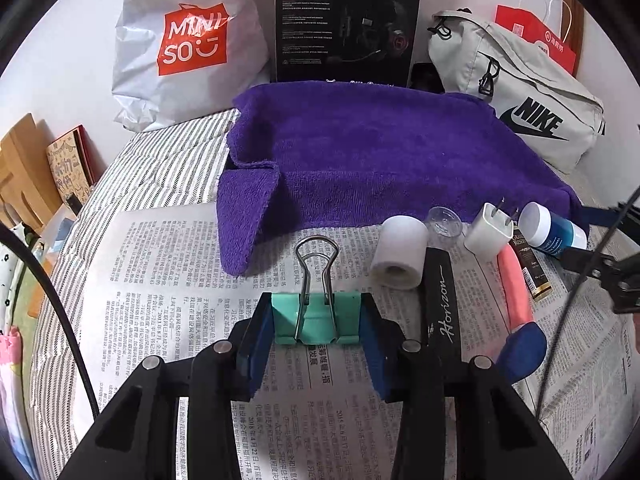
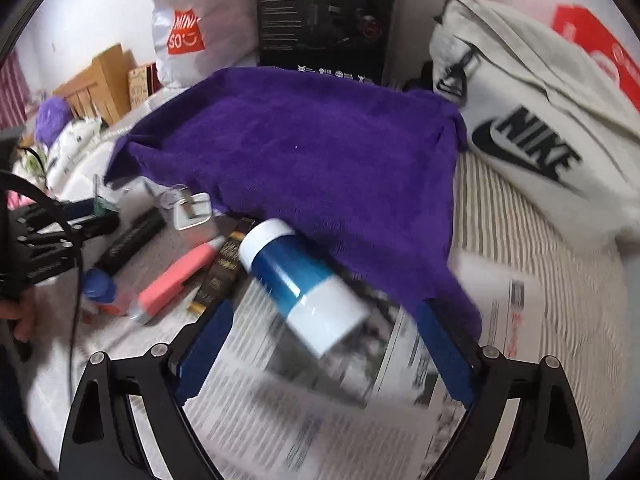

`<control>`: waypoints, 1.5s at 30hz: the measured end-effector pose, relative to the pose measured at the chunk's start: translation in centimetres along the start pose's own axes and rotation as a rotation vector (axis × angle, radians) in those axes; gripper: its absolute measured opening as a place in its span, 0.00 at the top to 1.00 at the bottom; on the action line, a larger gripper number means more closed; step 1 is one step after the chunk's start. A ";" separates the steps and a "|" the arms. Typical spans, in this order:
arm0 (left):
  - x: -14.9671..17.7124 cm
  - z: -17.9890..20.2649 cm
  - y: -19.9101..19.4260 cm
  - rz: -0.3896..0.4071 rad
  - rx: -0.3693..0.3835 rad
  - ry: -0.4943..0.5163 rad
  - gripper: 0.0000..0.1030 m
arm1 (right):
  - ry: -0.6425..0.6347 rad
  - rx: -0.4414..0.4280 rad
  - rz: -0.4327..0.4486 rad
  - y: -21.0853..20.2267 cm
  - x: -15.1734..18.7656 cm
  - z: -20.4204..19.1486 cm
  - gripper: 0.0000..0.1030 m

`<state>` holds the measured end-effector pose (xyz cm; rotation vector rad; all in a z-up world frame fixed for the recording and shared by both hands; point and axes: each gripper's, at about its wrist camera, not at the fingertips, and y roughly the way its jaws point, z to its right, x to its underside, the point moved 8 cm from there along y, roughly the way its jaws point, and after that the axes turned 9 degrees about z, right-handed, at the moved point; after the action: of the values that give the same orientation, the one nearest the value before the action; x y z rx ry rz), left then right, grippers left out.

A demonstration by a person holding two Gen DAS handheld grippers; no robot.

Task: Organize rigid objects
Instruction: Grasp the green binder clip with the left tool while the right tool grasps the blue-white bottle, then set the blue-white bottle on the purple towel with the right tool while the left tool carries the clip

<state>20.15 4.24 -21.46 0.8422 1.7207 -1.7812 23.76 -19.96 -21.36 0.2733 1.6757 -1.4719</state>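
Observation:
My left gripper (image 1: 316,320) is shut on a teal binder clip (image 1: 316,318), its wire handles pointing away, just above the newspaper (image 1: 168,264). Beyond it lies a purple towel (image 1: 360,152). To the right lie a white tape roll (image 1: 400,254), a black Horizon case (image 1: 440,300), a white plug charger (image 1: 488,232), a pink tube (image 1: 516,284) and a blue-and-white bottle (image 1: 550,228). My right gripper (image 2: 324,320) is open, its fingers either side of the blue-and-white bottle (image 2: 304,280), which lies on its side on the newspaper (image 2: 312,408) at the towel's (image 2: 300,152) edge.
A Miniso bag (image 1: 188,44), a black headset box (image 1: 344,20) and a grey Nike bag (image 1: 520,92) stand along the back wall. A clear cap (image 1: 444,220) and a dark brown box (image 1: 532,264) lie among the items. Books (image 1: 68,168) stand at the left.

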 end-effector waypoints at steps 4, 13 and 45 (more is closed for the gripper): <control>0.0 0.0 0.0 0.000 -0.001 0.000 0.62 | -0.065 -0.056 -0.013 1.3 -0.1 -0.8 0.45; 0.0 0.0 0.0 -0.001 0.000 0.000 0.62 | 0.023 -0.138 -0.067 -0.5 1.2 -1.8 0.58; 0.0 -1.4 -3.4 -0.022 0.034 -0.073 0.62 | 0.171 -0.102 -0.012 -5.0 1.2 0.0 0.65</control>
<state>17.74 5.81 -19.15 0.7658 1.6638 -1.8369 19.69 -21.83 -18.71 0.3417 1.8848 -1.3994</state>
